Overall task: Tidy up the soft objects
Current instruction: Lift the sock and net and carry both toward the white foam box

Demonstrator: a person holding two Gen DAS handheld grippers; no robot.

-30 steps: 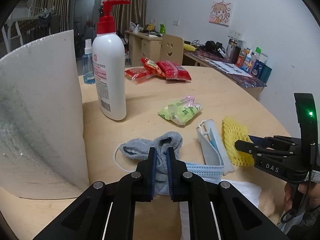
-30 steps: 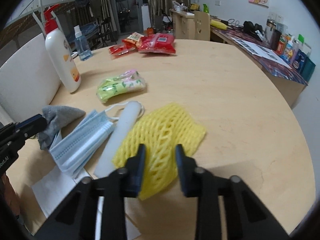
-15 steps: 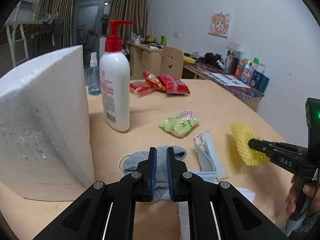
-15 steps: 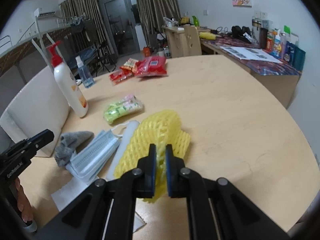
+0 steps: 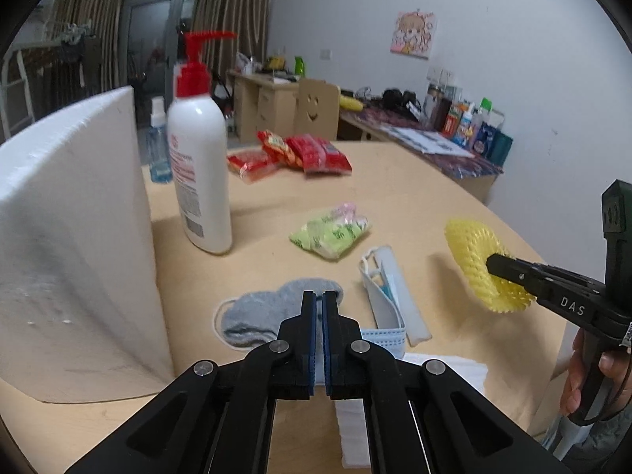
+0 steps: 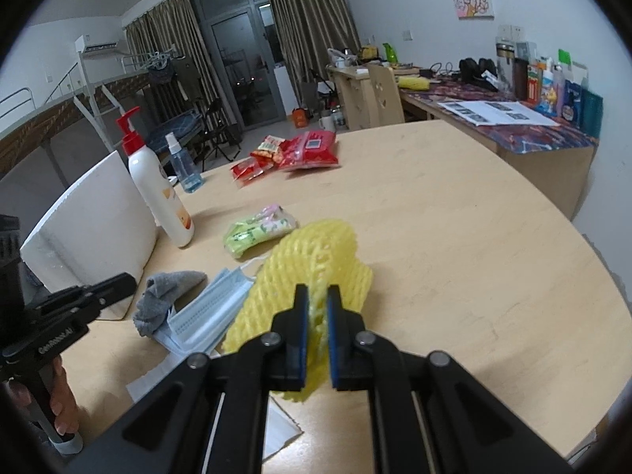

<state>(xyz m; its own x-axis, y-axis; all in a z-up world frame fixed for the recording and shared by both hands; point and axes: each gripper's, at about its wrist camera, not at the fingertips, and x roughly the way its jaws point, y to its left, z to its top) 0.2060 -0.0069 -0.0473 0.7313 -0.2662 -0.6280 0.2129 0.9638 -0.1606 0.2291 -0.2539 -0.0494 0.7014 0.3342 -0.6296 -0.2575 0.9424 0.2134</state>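
Note:
My right gripper [image 6: 317, 296] is shut on a yellow foam net [image 6: 312, 260] and holds it above the table; it also shows in the left wrist view [image 5: 480, 264]. My left gripper [image 5: 319, 300] is shut with nothing between its pads, raised just above a grey sock [image 5: 260, 310] that lies on the table. The sock also shows in the right wrist view [image 6: 164, 292]. Blue face masks [image 6: 205, 312] and a white foam strip [image 5: 401, 292] lie beside the sock. A green soft packet [image 5: 331, 231] lies further back.
A white foam block [image 5: 71, 245] stands at the left. A white pump bottle with red top [image 5: 199, 166], a blue spray bottle [image 5: 158, 150] and red snack packs [image 5: 300, 154] stand behind. White paper [image 5: 446, 367] lies near the round table's [image 6: 454, 237] front edge.
My left gripper let go of the grey sock and pulled back up from it. My right gripper closed on the yellow net and lifted it off the table.

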